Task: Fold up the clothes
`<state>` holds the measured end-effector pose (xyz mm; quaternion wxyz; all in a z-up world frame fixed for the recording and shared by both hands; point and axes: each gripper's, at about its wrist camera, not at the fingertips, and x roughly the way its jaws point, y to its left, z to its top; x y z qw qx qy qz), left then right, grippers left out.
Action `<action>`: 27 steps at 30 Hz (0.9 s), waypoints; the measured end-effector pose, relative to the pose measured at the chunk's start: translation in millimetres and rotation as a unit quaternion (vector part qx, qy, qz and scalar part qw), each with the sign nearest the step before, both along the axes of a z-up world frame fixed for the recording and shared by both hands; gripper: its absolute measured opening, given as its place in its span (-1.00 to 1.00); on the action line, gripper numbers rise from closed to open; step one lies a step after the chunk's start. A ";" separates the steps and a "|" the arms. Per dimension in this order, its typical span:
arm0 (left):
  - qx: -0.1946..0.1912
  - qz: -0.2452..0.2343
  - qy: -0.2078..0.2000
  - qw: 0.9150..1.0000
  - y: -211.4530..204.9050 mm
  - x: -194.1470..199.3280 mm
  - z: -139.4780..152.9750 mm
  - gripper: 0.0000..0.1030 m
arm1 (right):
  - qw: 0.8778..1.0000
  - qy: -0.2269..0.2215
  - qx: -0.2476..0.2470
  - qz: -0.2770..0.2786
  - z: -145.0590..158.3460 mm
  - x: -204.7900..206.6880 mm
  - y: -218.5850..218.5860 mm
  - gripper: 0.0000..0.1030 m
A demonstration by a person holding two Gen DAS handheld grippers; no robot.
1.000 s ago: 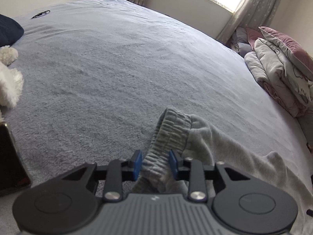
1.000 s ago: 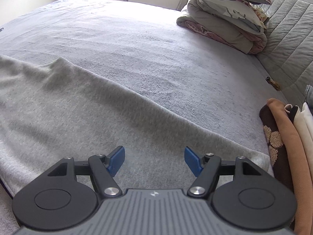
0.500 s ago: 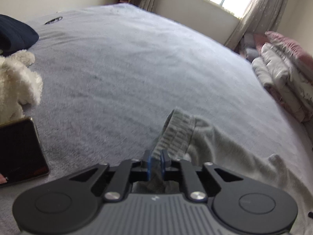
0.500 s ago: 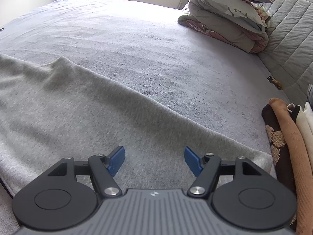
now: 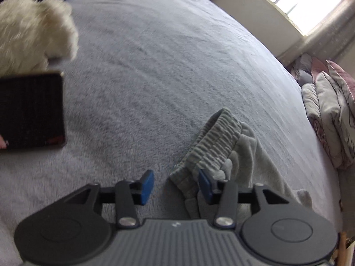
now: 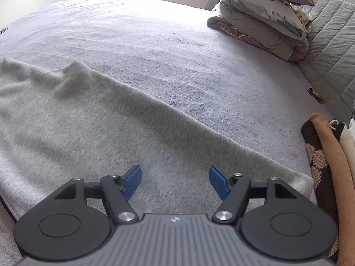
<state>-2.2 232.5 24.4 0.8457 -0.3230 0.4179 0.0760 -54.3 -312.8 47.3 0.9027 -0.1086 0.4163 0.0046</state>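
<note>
Both tools are unclamped: my left tool is opening around the grey sweatpants' waistband, my right tool gapes wide over flat grey cloth.

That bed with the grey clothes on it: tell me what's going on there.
A person with a handheld gripper in each hand is folding grey sweatpants on the bed. The left gripper is opening, its jaws apart with the ribbed waistband lying between them, not clamped. The right gripper hangs open over the flat pant leg, gripping nothing. A dark phone and a white plush toy lie nearby.
</note>
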 end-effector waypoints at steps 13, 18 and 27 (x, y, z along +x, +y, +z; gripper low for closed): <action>-0.133 0.094 -0.059 0.985 0.3 -21.3 -14.3 0.32 | 1.000 0.008 -0.013 0.018 -3.3 4.4 13.6 0.37; -0.146 0.102 -0.062 0.982 -12.3 -23.1 -16.8 0.41 | 1.000 0.009 -0.014 0.019 -3.5 4.8 14.6 0.37; -0.160 0.135 -0.046 0.977 -15.6 2.9 -27.3 0.58 | 0.999 0.012 -0.018 0.026 -4.5 5.6 19.6 0.37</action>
